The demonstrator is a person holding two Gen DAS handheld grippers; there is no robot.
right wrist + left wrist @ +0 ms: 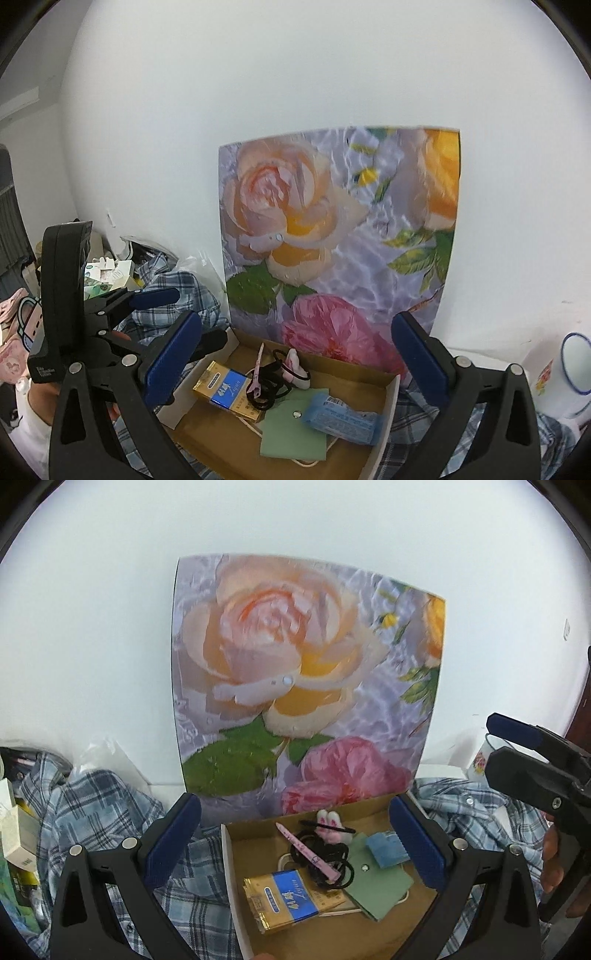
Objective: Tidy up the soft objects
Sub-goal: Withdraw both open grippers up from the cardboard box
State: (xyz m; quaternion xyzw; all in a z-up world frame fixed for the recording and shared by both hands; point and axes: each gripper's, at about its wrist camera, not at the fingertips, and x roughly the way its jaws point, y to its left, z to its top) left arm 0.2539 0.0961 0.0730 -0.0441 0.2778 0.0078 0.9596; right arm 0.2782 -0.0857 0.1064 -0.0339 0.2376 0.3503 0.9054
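Note:
A blue-and-white plaid shirt lies crumpled under and around an open cardboard box. In the box are black hair ties, a blue tissue pack, a green pouch, a gold-and-blue cigarette pack and a pink clip. My left gripper hovers open over the box, holding nothing. My right gripper is also open and empty above the box, over the tissue pack and hair ties. The shirt shows behind the left gripper.
A floral panel leans on the white wall behind the box. A white enamel cup stands at the right. Small cartons and clutter pile at the left. The right gripper juts in from the right edge.

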